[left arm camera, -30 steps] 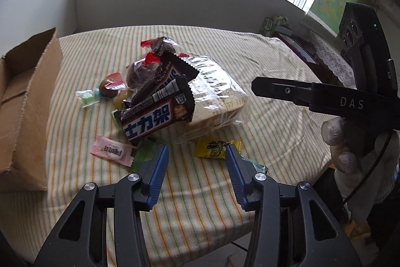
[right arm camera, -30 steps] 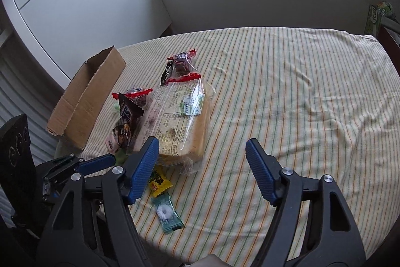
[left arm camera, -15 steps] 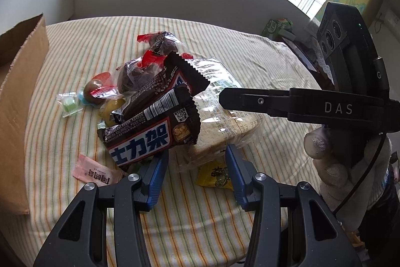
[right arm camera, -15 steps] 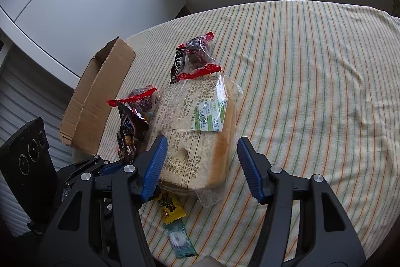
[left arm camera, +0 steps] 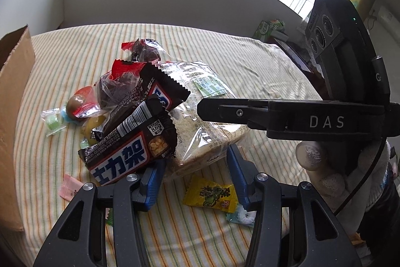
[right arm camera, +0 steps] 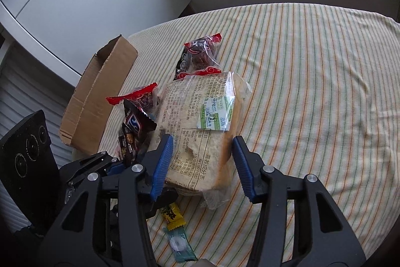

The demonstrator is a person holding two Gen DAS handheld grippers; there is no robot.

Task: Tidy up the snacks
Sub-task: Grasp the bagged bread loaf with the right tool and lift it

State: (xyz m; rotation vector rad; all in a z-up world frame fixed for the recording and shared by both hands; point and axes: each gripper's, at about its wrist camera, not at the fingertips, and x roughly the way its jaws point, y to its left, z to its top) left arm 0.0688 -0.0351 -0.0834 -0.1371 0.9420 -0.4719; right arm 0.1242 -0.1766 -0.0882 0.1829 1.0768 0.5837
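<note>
Little looks sorted: the snacks (left arm camera: 140,121) lie heaped mid-frame on the table (right arm camera: 312,81), the box (right arm camera: 100,101) at left holds nothing visible, and both the left hand-held gripper (left arm camera: 196,175) and right hand-held gripper (right arm camera: 202,162) straddle the bread (right arm camera: 200,126), wide open, gripping nothing.

left gripper (left arm camera: 196,177) agape; right gripper (right arm camera: 201,163) agape

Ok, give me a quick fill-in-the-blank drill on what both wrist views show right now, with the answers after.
1. The right gripper has its open fingers on either side of the bagged ____.
2. The cardboard box stands ____ of the snack pile in the right wrist view.
3. The small packet lying between the left gripper fingers is ____ in colour.
4. The tablecloth has a ____ pattern.

Missing words: bread; left; yellow; striped
</note>
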